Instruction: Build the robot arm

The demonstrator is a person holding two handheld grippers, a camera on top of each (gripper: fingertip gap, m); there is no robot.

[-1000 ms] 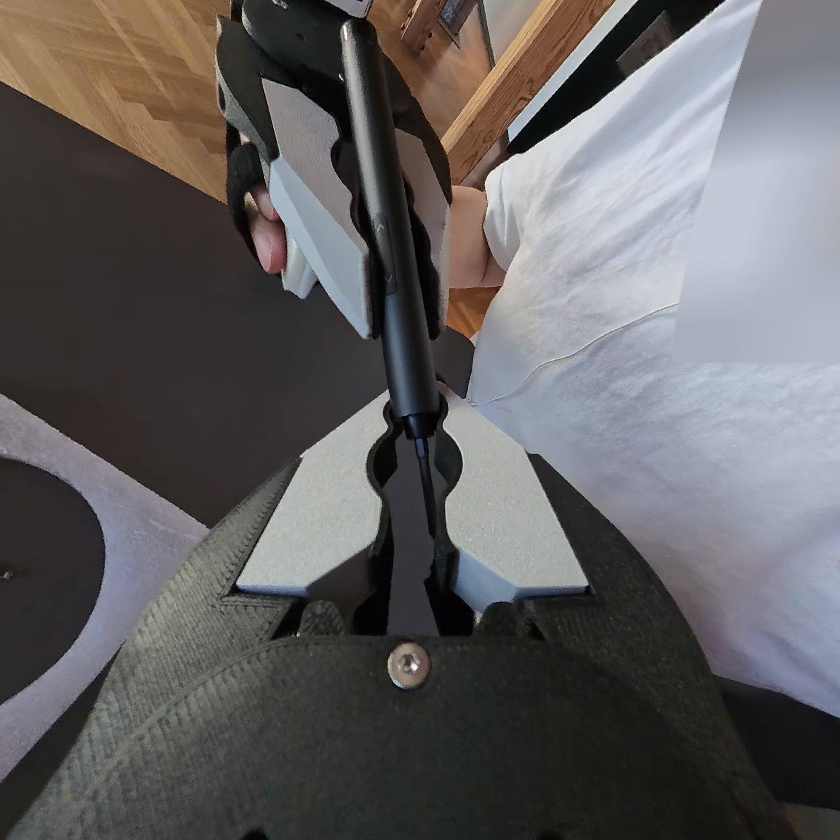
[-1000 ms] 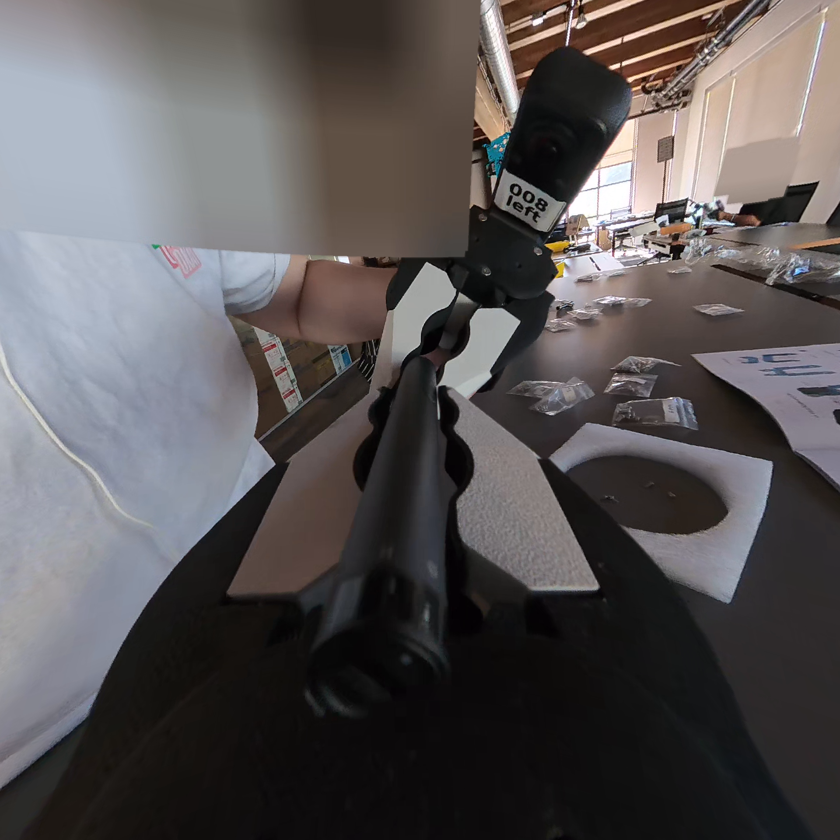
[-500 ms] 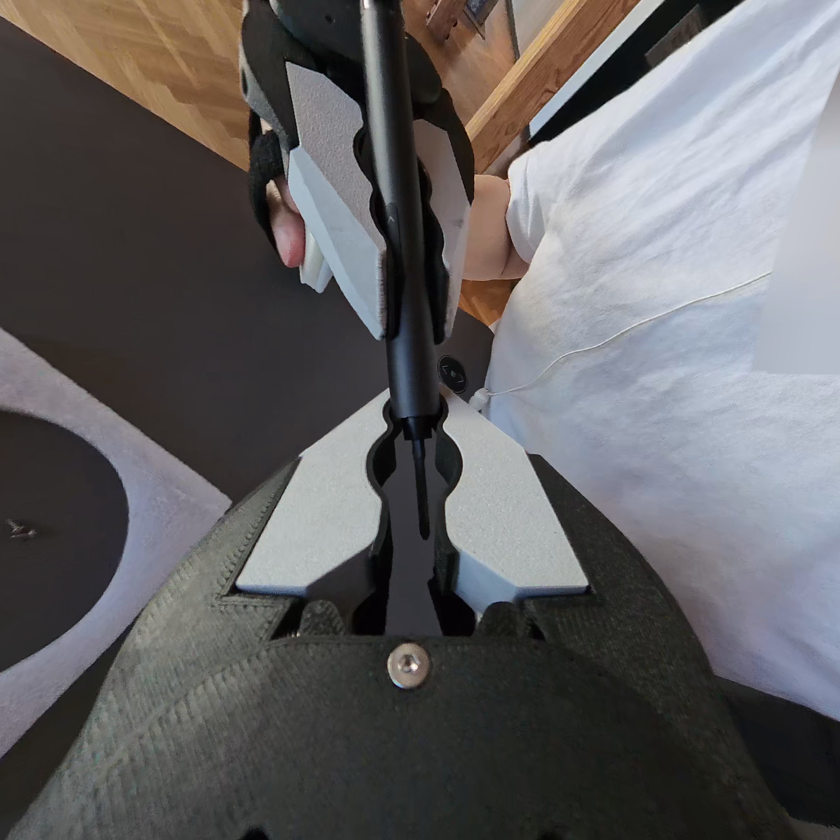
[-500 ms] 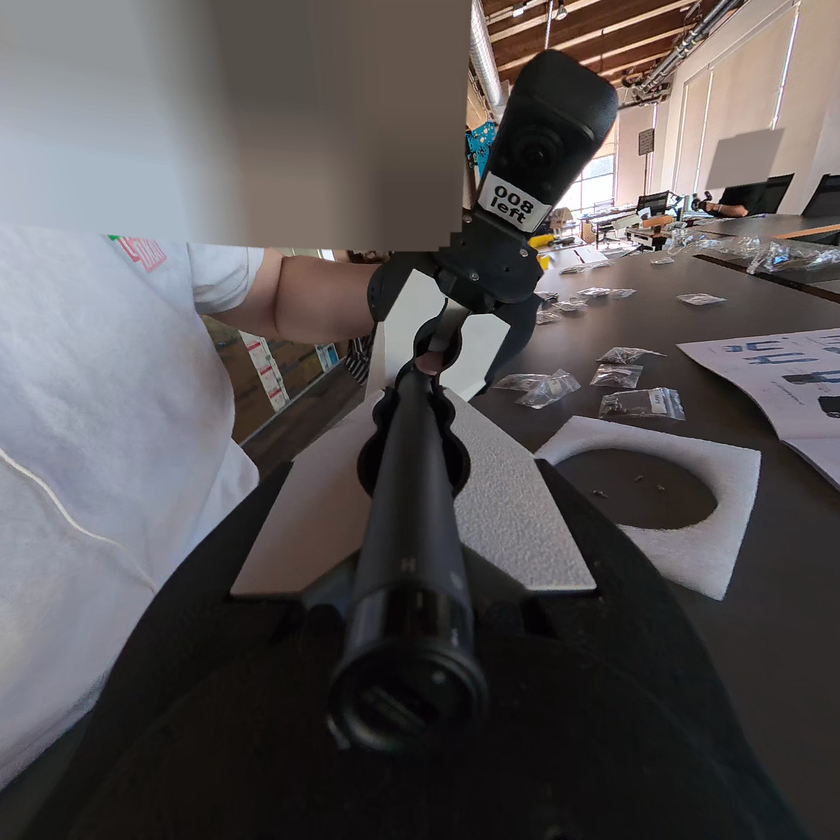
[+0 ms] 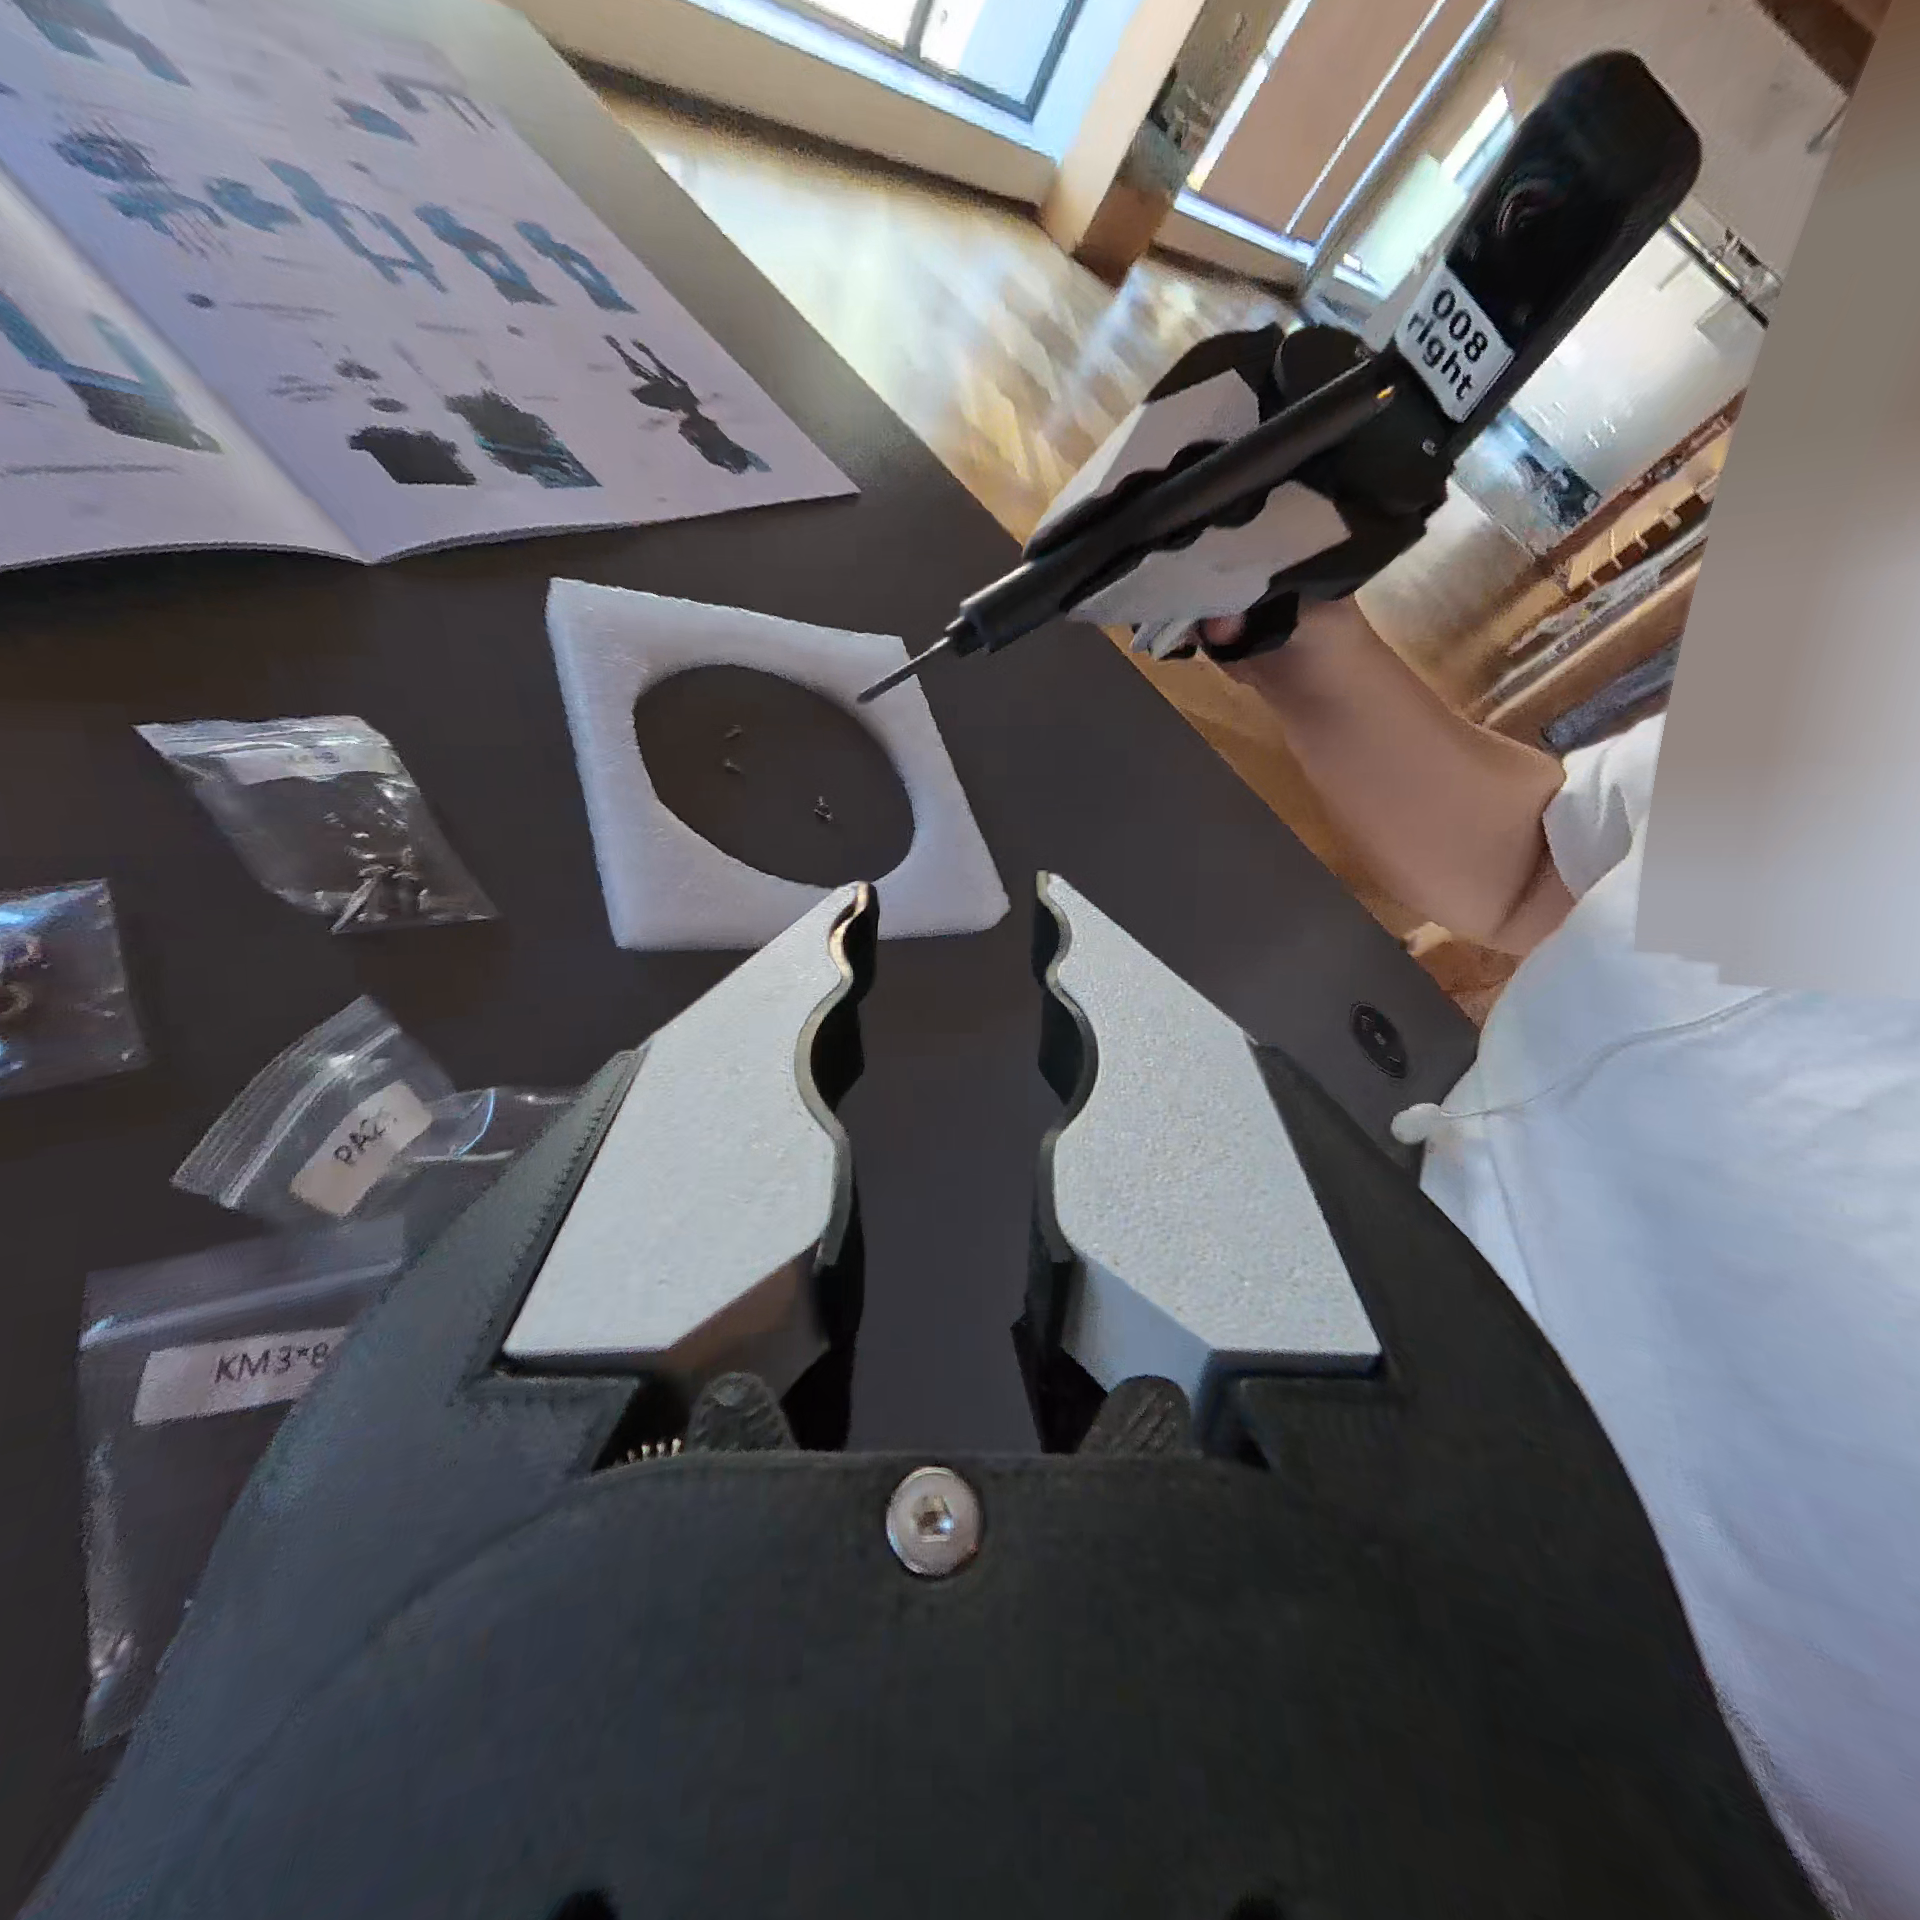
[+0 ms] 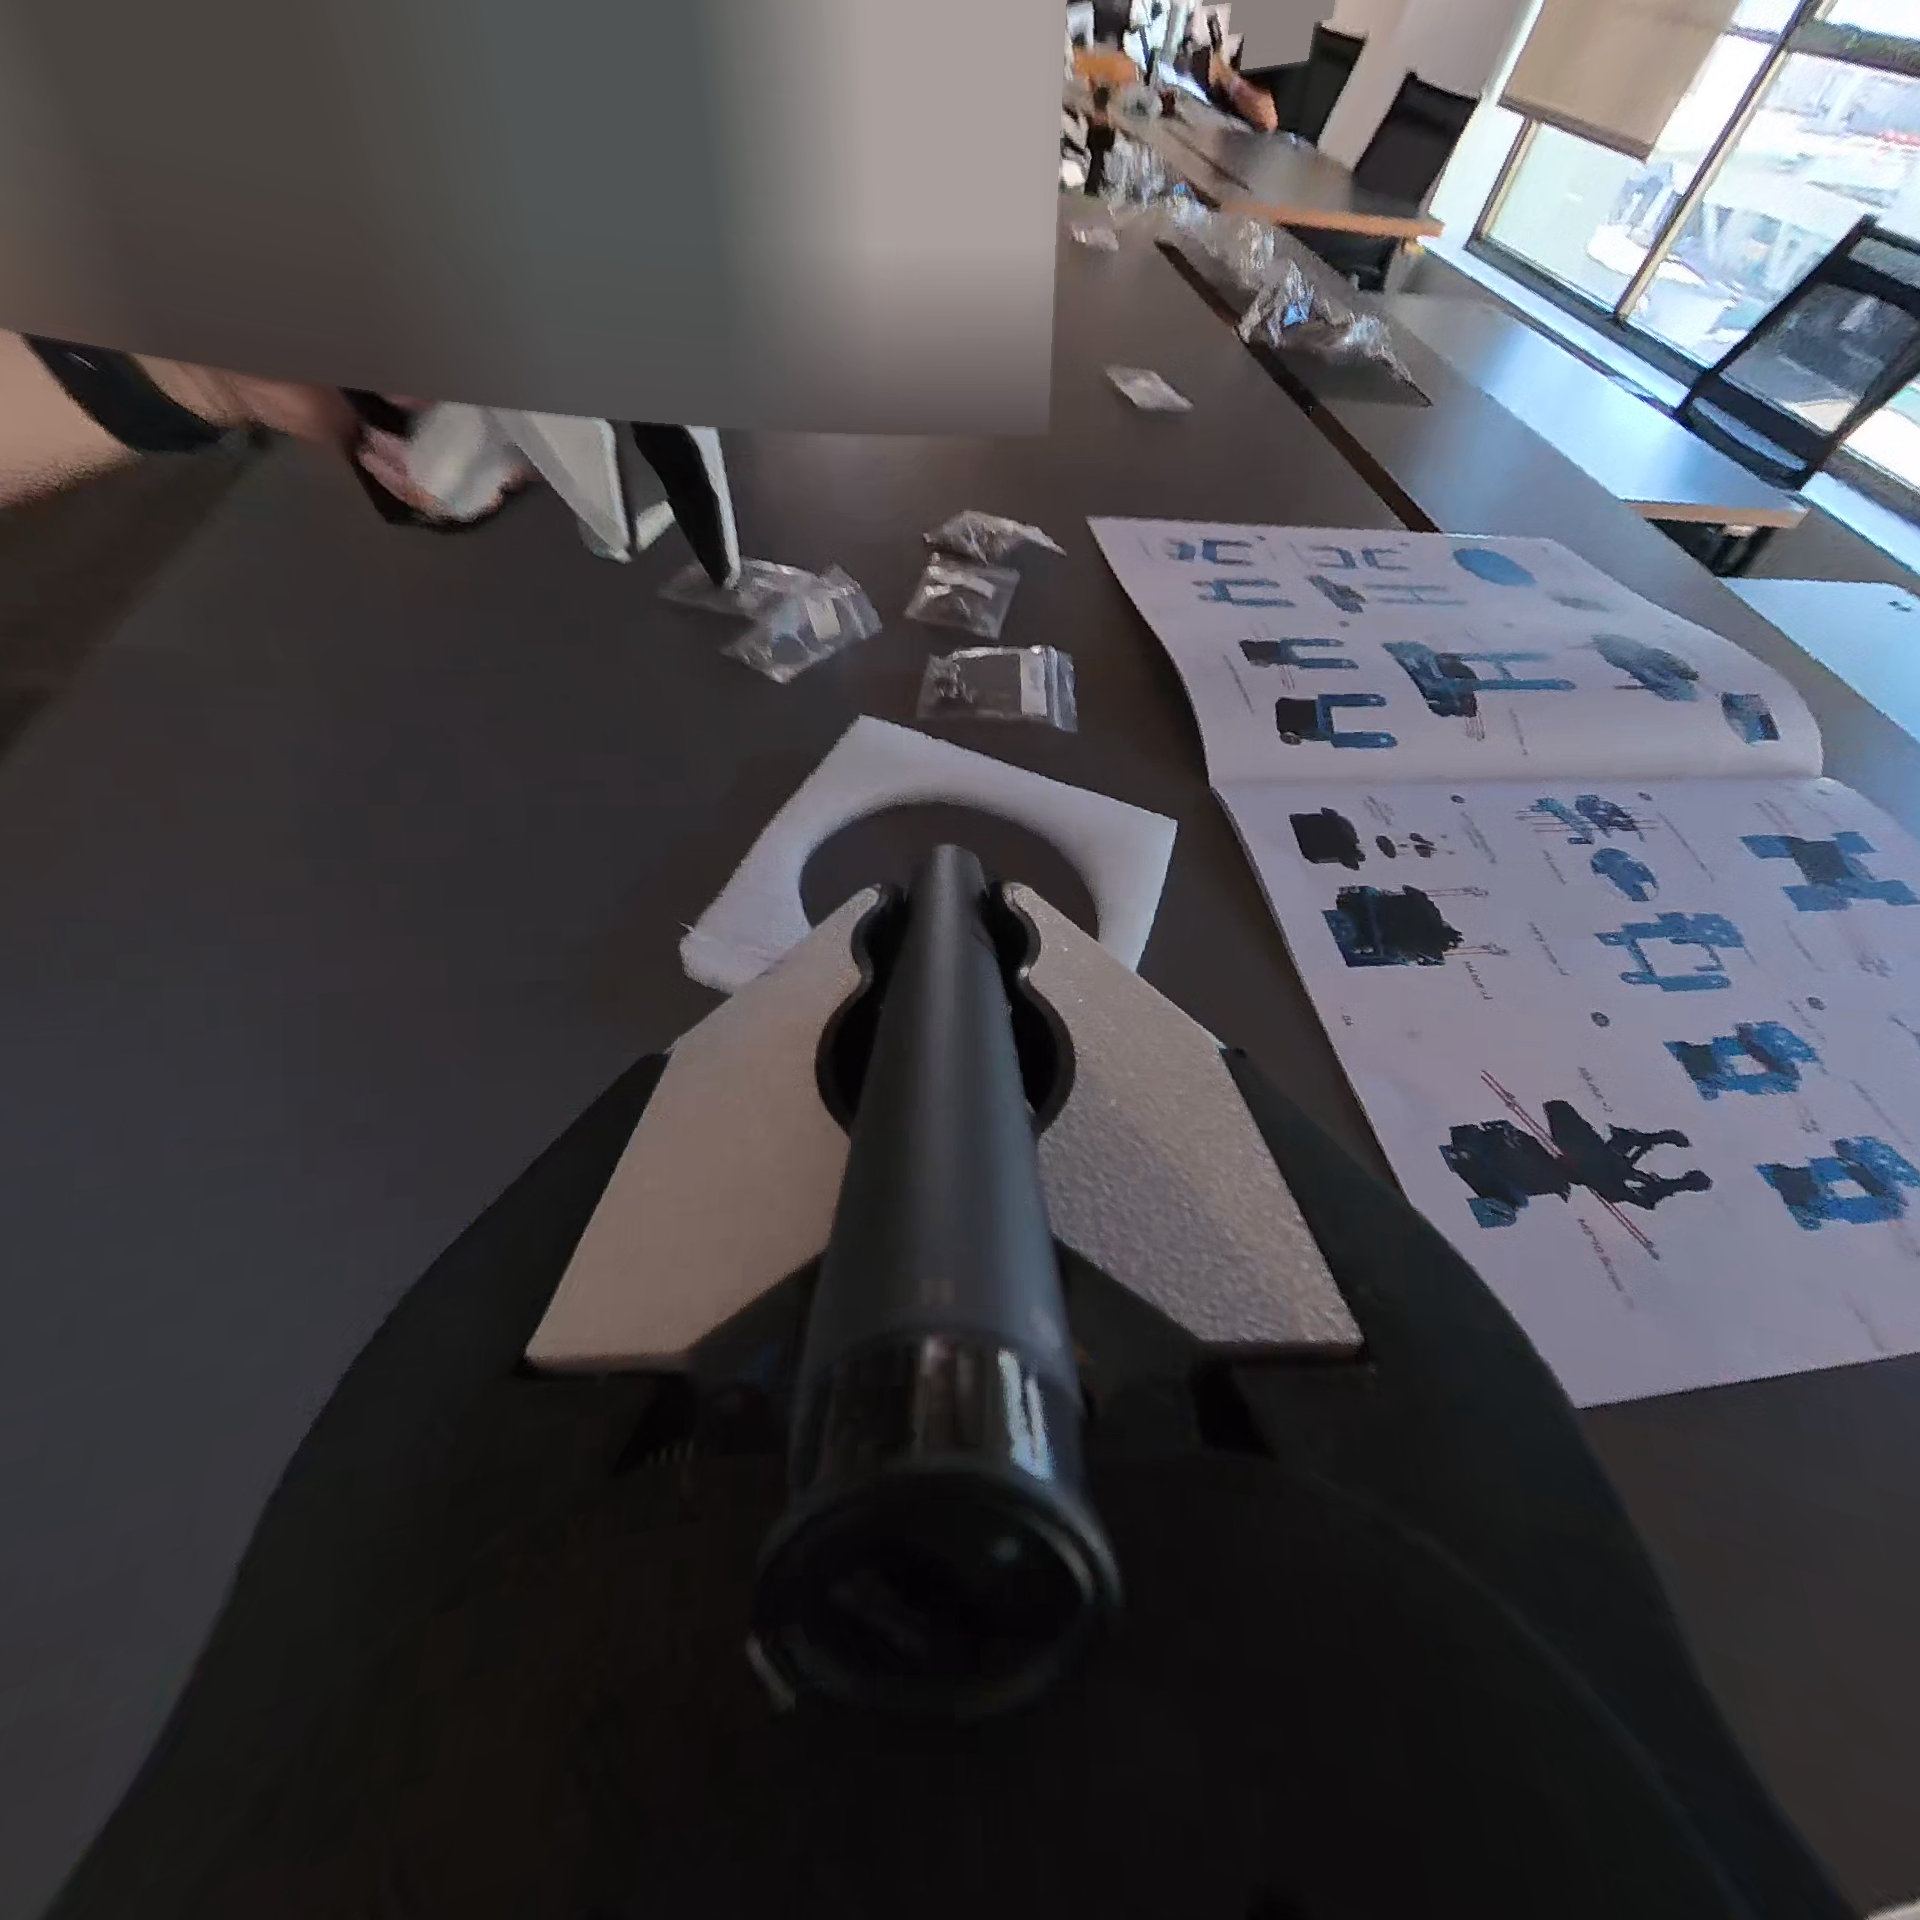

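My right gripper [image 6: 940, 894] is shut on a black electric screwdriver [image 6: 935, 1143], which lies along its fingers and points at a white foam frame with a round hole [image 6: 1101, 862]. In the left wrist view the right gripper [image 5: 1049, 566] holds the screwdriver [image 5: 1164, 499] with its bit just above the far edge of the foam frame [image 5: 623, 862]. A few small screws [image 5: 821, 810] lie on the table inside the hole. My left gripper [image 5: 951, 904] is open and empty, low over the dark table [image 5: 1091, 831], just in front of the frame. It also shows far off in the right wrist view [image 6: 670, 556].
Several small clear bags of hardware [image 5: 332, 821] lie left of the foam frame; they also show in the right wrist view [image 6: 997, 686]. An open instruction booklet [image 6: 1558, 935] lies to the right of the frame. A person in a white shirt [image 5: 1662, 1351] is at the table's edge. The grippers' ends are close to 12 centimetres from one another.
My left gripper has opened wider and drawn away from the screwdriver's bit. Both grippers have swung round toward the table, and the screwdriver now points at the foam frame.
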